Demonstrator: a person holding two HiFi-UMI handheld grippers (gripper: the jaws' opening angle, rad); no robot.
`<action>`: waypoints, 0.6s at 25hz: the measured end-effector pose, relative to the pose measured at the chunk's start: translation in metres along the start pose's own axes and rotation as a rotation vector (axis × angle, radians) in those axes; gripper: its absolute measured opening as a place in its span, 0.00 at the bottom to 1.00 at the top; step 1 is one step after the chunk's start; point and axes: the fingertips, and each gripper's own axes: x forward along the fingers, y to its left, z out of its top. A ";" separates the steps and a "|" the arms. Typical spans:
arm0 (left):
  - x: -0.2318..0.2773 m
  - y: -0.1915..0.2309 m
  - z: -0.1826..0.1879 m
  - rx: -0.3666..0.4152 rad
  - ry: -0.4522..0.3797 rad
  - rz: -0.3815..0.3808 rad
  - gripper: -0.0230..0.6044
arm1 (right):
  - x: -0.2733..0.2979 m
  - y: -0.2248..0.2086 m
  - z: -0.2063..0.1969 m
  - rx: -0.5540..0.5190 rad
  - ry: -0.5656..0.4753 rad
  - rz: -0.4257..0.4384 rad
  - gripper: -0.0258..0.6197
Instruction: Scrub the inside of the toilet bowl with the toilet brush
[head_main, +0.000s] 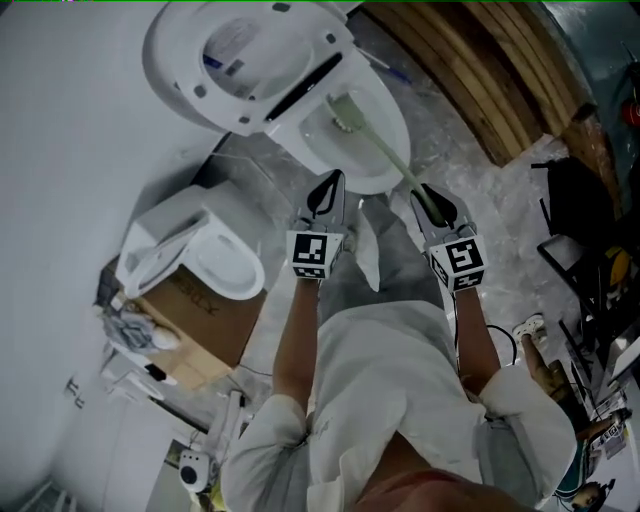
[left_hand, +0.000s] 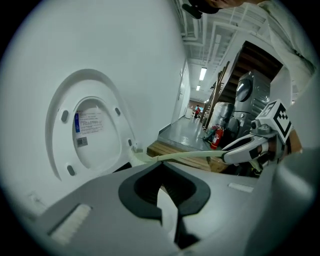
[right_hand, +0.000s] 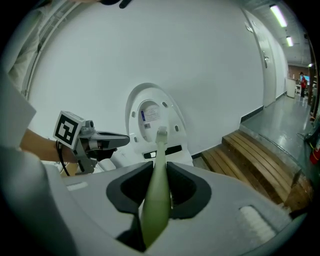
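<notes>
Tongs first: the right tongs are clamped on the toilet brush, dark pads pinching its pale green handle from both sides. That handle is smooth plastic, thick at the grip and tapering as it runs away from the jaws. From the head view it slants up and left over the rim of the toilet bowl, and the small brush head, whitish bristles, sits down inside the glossy white bowl.

Over to the left tongs: jaws drawn together, just a thin pale sliver between the black pads, nothing gripped. They hover beside the right tongs, just short of the bowl's near edge, pointing the same way. Each pair carries a marker cube of black-and-white squares.

The lid is tipped up against the plain white wall. It's an oval shell of shiny plastic with small grey bumpers and a blue-and-white label on its underside.

Right of the bowl there's a stepped stack of wooden planks, slatted and warm brown. Left of the person, a second white toilet rests on a cardboard box, matte and brown. The person's shirt is pale, loose cloth.
</notes>
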 end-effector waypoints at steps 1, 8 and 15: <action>0.005 0.002 -0.006 -0.016 0.009 0.003 0.07 | 0.006 -0.002 -0.002 -0.002 0.006 0.003 0.18; 0.023 0.012 -0.041 -0.072 0.036 0.013 0.07 | 0.035 -0.013 -0.028 -0.007 0.054 0.013 0.18; 0.039 0.026 -0.075 -0.084 0.048 0.007 0.07 | 0.062 -0.021 -0.068 0.006 0.113 -0.003 0.18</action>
